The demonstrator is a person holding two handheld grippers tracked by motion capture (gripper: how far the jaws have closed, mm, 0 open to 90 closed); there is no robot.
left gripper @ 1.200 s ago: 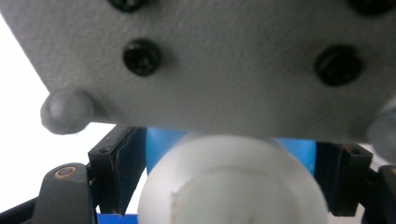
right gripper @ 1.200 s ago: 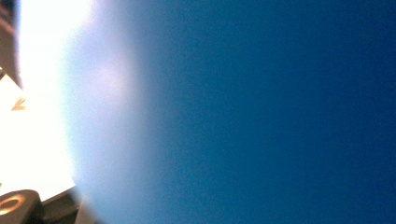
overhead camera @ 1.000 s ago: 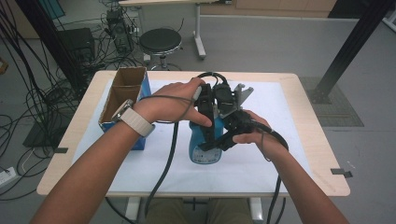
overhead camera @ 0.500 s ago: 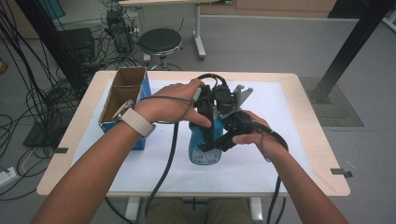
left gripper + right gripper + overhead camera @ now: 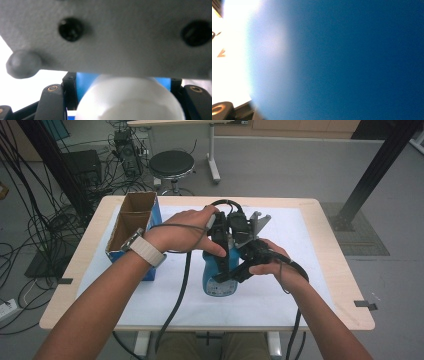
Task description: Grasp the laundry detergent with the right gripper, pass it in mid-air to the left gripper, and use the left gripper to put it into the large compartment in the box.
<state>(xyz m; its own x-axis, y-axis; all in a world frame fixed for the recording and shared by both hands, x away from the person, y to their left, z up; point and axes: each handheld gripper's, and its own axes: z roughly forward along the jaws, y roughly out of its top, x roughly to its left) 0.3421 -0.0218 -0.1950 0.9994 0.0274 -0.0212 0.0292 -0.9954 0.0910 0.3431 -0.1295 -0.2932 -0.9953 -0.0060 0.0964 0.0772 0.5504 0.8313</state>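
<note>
From the high view, a blue plastic bottle [image 5: 220, 277] stands on the white-covered surface [image 5: 300, 290], beside an open brown-and-blue cardboard box [image 5: 131, 227]. The left tool [image 5: 223, 236] has just been closing on the bottle's smooth white rounded cap [image 5: 130, 100], seen close in the left gripper view. The right tool [image 5: 245, 270] clamps the bottle's body, a blue blur [image 5: 349, 60] in its own view.

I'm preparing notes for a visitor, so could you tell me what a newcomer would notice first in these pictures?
First, the blue bottle standing at the middle of the white-covered table, with both hands crowded on it. The left gripper is shut on its white cap from above, and the right gripper clamps its body from the side. Next, the open cardboard box at the table's left edge.
</note>
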